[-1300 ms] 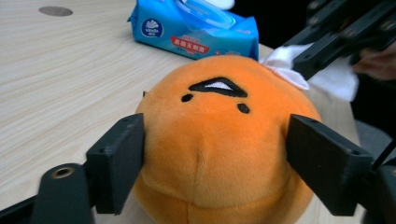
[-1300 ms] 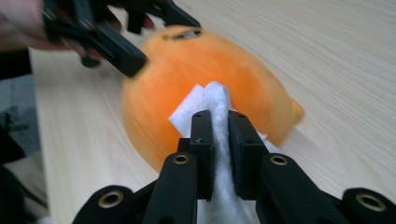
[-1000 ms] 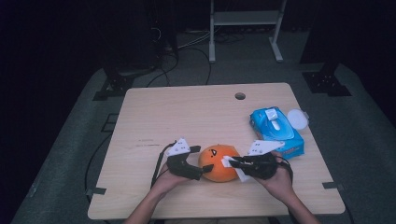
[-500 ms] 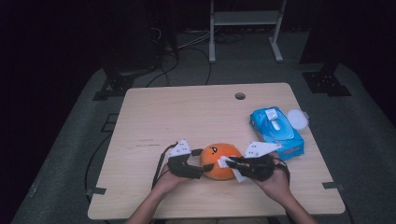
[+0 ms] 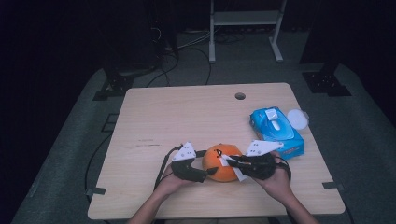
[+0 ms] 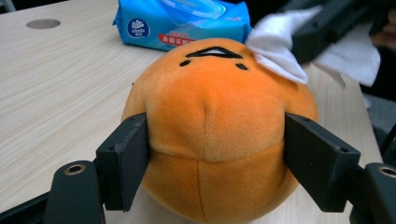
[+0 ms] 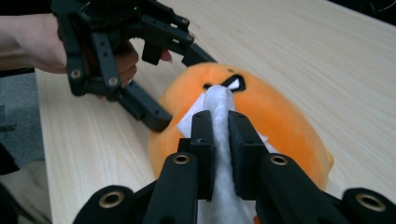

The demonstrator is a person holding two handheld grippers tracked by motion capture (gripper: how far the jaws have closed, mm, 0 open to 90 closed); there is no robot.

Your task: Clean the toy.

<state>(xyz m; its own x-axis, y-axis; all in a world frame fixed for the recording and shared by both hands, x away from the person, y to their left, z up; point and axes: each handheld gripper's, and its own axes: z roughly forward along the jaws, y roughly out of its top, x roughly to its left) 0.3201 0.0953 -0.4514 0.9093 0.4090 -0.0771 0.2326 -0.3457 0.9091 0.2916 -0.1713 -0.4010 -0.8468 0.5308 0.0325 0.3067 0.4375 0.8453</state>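
A round orange plush toy (image 5: 223, 163) with a small stitched face lies near the table's front edge. My left gripper (image 5: 210, 170) comes at it from the left. Its jaws have just been closing, and its pads (image 6: 128, 158) now press into both sides of the toy (image 6: 215, 121). My right gripper (image 7: 220, 135) is shut on a white wipe (image 7: 218, 102) and holds it against the top of the toy (image 7: 280, 126) by the face. The wipe (image 6: 280, 60) and the right gripper (image 6: 322, 28) also show at the upper right of the left gripper view.
A blue pack of wet wipes (image 5: 275, 130) lies at the right of the table (image 5: 187, 116), with a white round lid (image 5: 297, 118) beside it. A cable hole (image 5: 240, 96) sits near the far edge. Dark floor, cables and stands surround the table.
The left gripper's jaws have narrowed onto the sides of the orange toy. The right gripper with the wipe has stayed where it was.
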